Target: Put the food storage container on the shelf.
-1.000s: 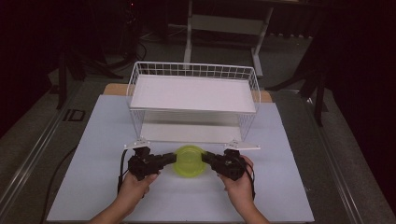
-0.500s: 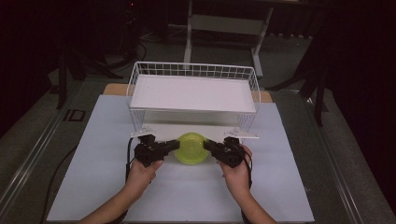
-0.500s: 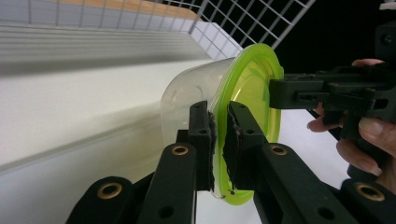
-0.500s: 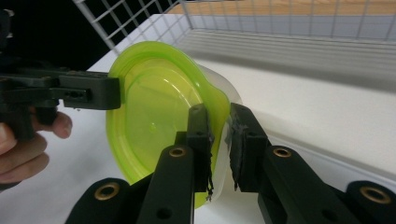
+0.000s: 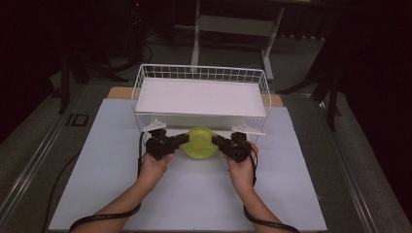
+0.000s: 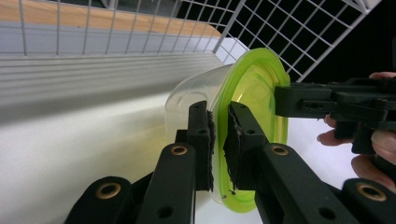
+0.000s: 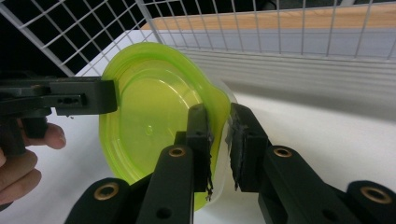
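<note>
Tongs L (image 5: 183, 140) & R (image 5: 217, 140) both clenched on green-lidded container (image 5: 199, 142) rim, just beside wire basket (image 5: 202, 73).

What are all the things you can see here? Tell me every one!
Container: one, clear tub with a yellow-green lid, pinched at its rim from both sides, in front of the basket.
Wire basket: one, white, at the far side of the table, a white sheet lying in it.
Table cover: one, white, spread over the table.
Table edge: wood-coloured, showing behind the cover.
Metal stand: one, pale grey, on the floor behind the table.
Left gripper: one, black, shut on the lid's rim.
Right gripper: one, black, shut on the opposite rim.
Hands: two, each holding a gripper.
</note>
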The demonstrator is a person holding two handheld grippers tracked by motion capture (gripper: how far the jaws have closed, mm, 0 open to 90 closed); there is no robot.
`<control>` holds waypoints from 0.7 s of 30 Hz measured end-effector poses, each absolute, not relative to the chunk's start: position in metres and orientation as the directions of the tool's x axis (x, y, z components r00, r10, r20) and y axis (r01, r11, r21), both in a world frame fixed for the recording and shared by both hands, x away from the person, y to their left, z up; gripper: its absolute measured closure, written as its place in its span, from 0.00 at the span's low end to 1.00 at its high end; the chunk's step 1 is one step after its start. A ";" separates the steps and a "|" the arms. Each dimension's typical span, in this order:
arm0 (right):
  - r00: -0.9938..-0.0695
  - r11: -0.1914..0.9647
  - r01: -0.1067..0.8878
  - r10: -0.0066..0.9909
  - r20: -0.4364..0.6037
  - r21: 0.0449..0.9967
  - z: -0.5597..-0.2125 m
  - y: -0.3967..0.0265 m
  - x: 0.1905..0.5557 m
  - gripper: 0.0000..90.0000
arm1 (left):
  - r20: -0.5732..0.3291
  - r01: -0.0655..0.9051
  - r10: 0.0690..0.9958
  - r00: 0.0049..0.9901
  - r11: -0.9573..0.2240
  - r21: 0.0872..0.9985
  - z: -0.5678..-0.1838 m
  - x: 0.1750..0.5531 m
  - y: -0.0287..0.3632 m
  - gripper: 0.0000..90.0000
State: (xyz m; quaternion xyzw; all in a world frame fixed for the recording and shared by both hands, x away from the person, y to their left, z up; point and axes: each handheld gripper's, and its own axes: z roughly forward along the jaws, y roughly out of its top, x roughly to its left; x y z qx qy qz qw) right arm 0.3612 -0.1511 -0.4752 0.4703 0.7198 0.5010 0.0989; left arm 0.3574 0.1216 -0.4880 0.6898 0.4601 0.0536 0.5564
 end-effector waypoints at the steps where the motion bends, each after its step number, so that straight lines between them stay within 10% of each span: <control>1: -0.535 0.053 0.580 0.778 0.331 0.813 -0.476 -0.151 0.363 0.88 | -0.445 0.578 0.695 0.565 0.052 0.814 -0.489 0.359 0.122 0.91; 21: -0.443 -0.031 0.624 0.809 0.386 0.780 -0.493 -0.151 0.388 0.80 | -0.483 0.600 0.732 0.481 0.127 0.790 -0.506 0.382 0.112 0.81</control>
